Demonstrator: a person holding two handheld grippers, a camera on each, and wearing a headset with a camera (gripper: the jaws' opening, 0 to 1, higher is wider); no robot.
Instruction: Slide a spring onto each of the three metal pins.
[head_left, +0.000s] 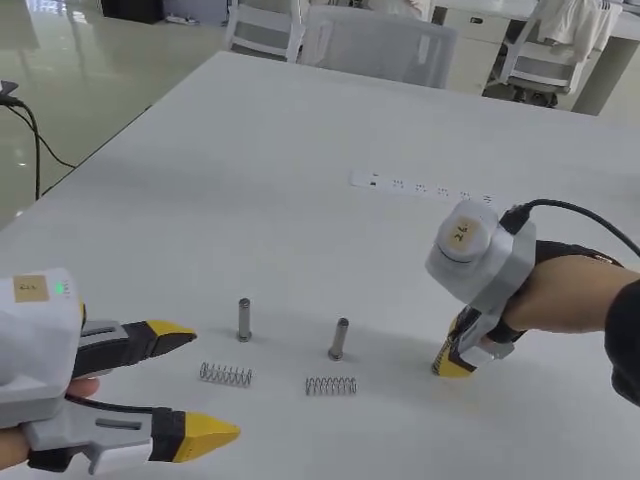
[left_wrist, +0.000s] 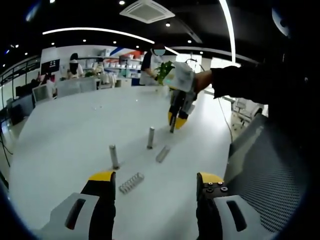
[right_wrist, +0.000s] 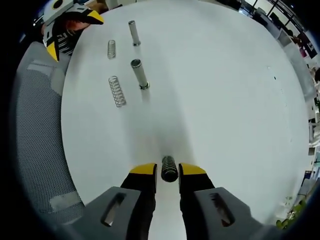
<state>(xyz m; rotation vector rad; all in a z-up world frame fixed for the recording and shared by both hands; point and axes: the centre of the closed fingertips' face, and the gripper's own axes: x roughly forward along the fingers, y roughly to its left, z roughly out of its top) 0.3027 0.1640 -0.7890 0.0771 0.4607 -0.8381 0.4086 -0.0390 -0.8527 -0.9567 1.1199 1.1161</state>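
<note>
While right gripper (right_wrist: 168, 176) nips coil spring (right_wrist: 169, 168) end-on betw. yellow tips, down at white table (right_wrist: 210, 75), we can't tell if it's on pin yet. We judge it light, bendy, apt to flick out: hold mid-coil, gently. Second spring (head_left: 225, 374) & third spring (head_left: 331, 385) lie flat just beside two upright pins: first pin (head_left: 244, 319), second pin (head_left: 340, 338). Left gripper (left_wrist: 156, 177) wide open, empty.

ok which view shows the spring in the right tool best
The right gripper view: the spring sits end-on between the right tool's jaws, coils clear. In the head view the tool hides it; in the left gripper view it is too small to make out.
</note>
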